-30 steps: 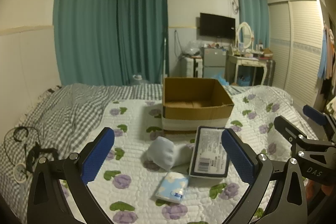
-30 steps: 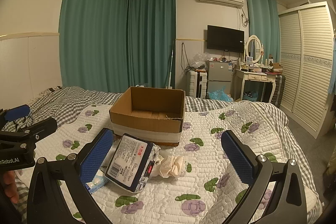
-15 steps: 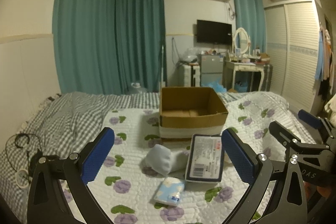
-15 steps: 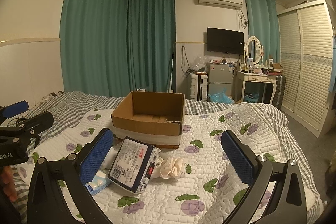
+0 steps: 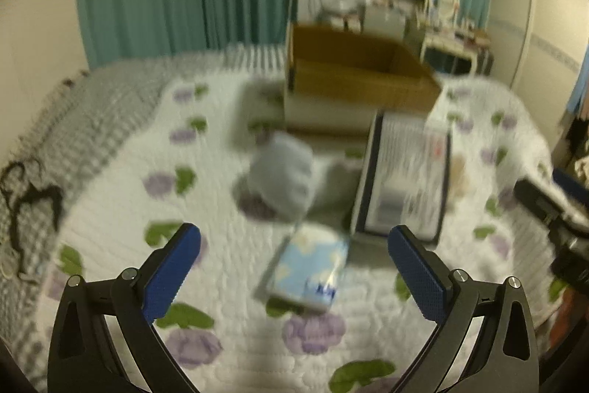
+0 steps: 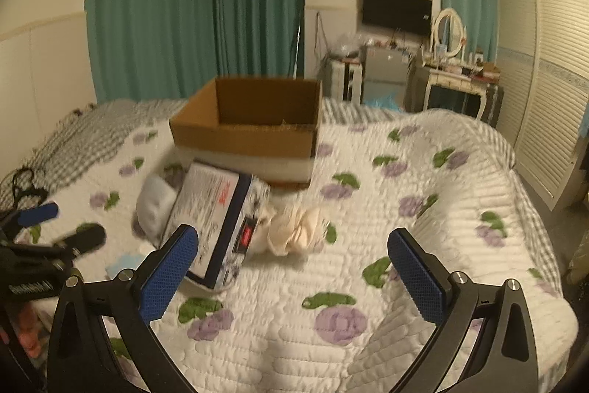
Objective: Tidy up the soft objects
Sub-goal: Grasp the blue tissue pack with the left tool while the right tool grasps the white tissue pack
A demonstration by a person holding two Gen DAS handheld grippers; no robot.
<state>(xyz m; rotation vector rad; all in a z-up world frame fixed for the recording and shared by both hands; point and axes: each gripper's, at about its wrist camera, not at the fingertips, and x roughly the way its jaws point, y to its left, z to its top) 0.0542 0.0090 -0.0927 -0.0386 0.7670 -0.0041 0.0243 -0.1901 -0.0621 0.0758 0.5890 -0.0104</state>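
Tissues in a pale blue pack (image 5: 309,273) printed with white shapes lay flat on the flowered quilt (image 5: 228,245), apparently with its long axis running away from the camera and leaning slightly right, though blur softened its edges. It sat between the wide-open left gripper (image 5: 294,267) fingers, below them, untouched. The right gripper (image 6: 292,267) also gaped wide, empty, above the quilt near a cream bundle (image 6: 298,232).

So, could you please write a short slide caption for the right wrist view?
Open right gripper above a flowered quilt, facing a cream cloth bundle, a printed pack and an open cardboard box.
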